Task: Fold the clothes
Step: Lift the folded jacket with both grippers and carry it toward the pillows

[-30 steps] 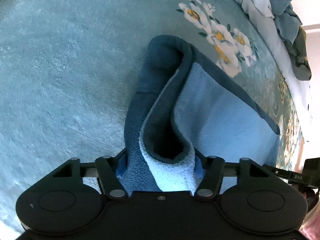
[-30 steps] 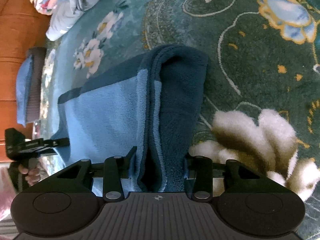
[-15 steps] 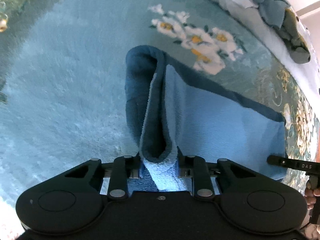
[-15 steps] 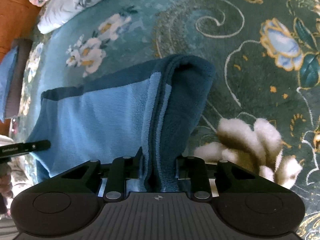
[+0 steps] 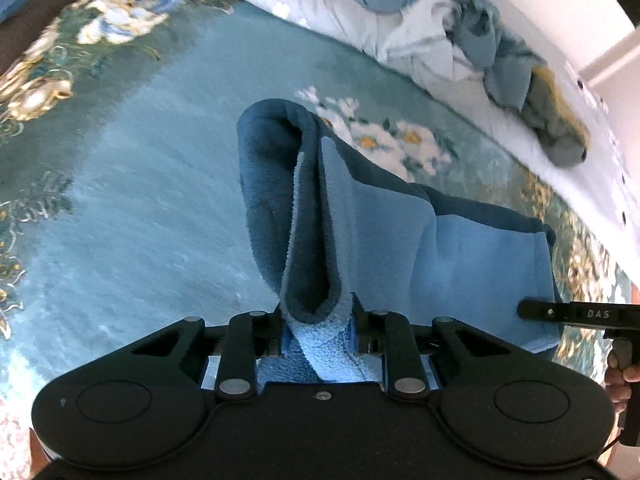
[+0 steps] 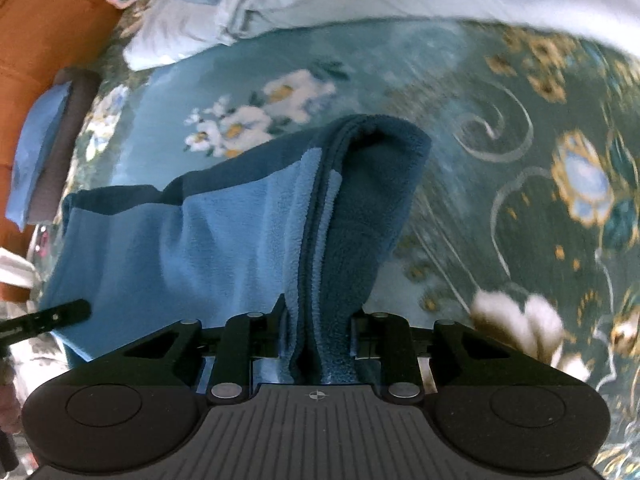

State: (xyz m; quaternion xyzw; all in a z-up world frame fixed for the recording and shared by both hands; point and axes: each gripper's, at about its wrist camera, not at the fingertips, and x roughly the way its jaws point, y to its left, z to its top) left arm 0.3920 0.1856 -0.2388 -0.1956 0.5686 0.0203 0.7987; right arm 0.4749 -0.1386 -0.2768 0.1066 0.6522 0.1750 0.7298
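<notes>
A two-tone blue fleece cloth (image 5: 460,256), light blue with a dark blue border, hangs between my two grippers above a floral teal carpet. My left gripper (image 5: 318,332) is shut on one bunched corner of the cloth. My right gripper (image 6: 320,332) is shut on the other bunched corner (image 6: 360,216). The cloth spans between them, doubled over at each held end. The right gripper's tip (image 5: 568,314) shows at the left wrist view's right edge, and the left gripper's tip (image 6: 48,316) at the right wrist view's left edge.
A pile of unfolded clothes and pale bedding (image 5: 460,48) lies along the far edge of the carpet (image 5: 140,208). An orange sofa (image 6: 36,32) with a folded blue and grey stack (image 6: 44,144) stands at the left in the right wrist view.
Both grippers have closed tighter on the cloth corners and risen, lifting the cloth off the carpet. More of the room's far side has come into view.
</notes>
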